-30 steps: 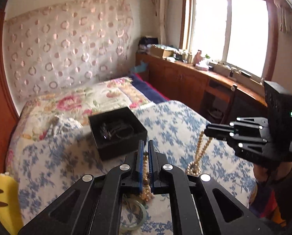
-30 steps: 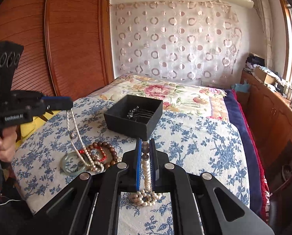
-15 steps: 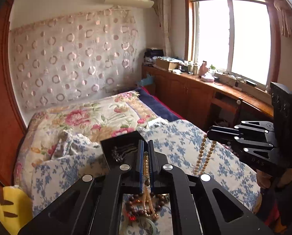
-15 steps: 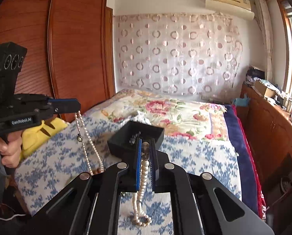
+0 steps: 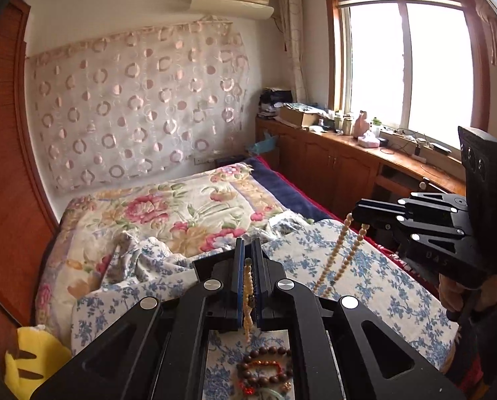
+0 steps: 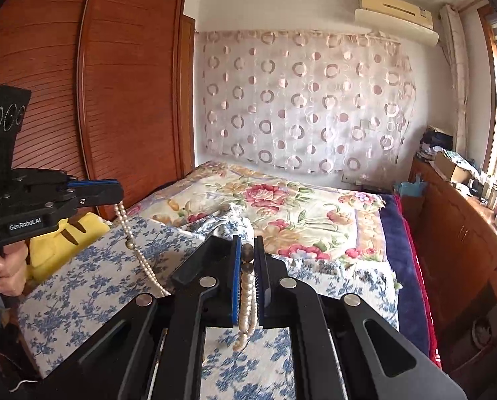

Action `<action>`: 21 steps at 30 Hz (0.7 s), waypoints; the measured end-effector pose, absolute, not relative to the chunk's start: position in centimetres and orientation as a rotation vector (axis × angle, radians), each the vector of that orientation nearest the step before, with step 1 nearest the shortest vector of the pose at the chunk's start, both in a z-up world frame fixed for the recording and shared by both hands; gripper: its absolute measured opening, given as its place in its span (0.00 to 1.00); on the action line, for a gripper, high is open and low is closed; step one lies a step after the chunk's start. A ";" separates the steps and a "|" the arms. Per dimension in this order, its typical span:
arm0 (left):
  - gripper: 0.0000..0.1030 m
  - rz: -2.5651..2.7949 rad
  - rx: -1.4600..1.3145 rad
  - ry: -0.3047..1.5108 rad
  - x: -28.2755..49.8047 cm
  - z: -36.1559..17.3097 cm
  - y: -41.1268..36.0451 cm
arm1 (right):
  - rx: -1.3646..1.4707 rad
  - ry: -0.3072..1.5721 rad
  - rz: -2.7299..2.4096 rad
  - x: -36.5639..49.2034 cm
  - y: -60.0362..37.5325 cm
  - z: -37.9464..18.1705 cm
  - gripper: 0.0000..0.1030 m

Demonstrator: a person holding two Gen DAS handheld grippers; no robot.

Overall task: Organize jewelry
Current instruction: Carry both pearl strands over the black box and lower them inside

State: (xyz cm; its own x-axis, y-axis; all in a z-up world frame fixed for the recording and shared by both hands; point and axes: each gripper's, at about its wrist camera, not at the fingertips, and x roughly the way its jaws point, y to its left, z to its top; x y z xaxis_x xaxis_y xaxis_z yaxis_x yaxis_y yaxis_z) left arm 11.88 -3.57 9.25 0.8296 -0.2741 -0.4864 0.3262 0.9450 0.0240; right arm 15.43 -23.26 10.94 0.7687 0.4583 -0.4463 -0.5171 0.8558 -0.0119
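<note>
A pearl necklace (image 6: pixel 138 253) is held lifted above the bed (image 6: pixel 98 276), one end clamped in each tool. On the left, the left gripper (image 5: pixel 247 266) has its fingers pressed together on the strand, which hangs down between them. Below it, near the front edge of the bed, a bracelet of dark wooden beads (image 5: pixel 265 366) and a thin red one lie on the blue-flowered cover; something pale green shows just beneath them, too cut off to name. Further right, the right gripper (image 6: pixel 248 266) is likewise closed on the pearls, a doubled loop (image 6: pixel 247 313) dangling from its fingers.

The black box (image 5: pixel 212 263) shows only as a dark edge behind the left gripper's fingers. The task is judged to be partly done at most: the necklace is picked up but not yet put away, and the bracelets are left on the bed.
</note>
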 end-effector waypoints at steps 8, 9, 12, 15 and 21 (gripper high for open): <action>0.04 -0.299 0.124 0.473 14.5 10.9 -3.7 | -0.131 0.434 0.564 18.4 -22.5 12.5 0.08; 0.04 -0.300 0.122 0.467 14.9 11.4 -3.6 | -0.135 0.429 0.569 18.7 -22.4 12.8 0.08; 0.04 -0.297 0.124 0.444 15.8 12.4 -3.5 | -0.138 0.409 0.587 19.5 -22.0 13.9 0.08; 0.04 -0.289 0.130 0.437 17.2 12.9 -3.3 | -0.129 0.392 0.604 20.2 -21.8 14.7 0.08; 0.04 -0.285 0.118 0.495 20.3 10.5 -2.6 | -0.131 0.387 0.629 22.3 -20.7 15.0 0.08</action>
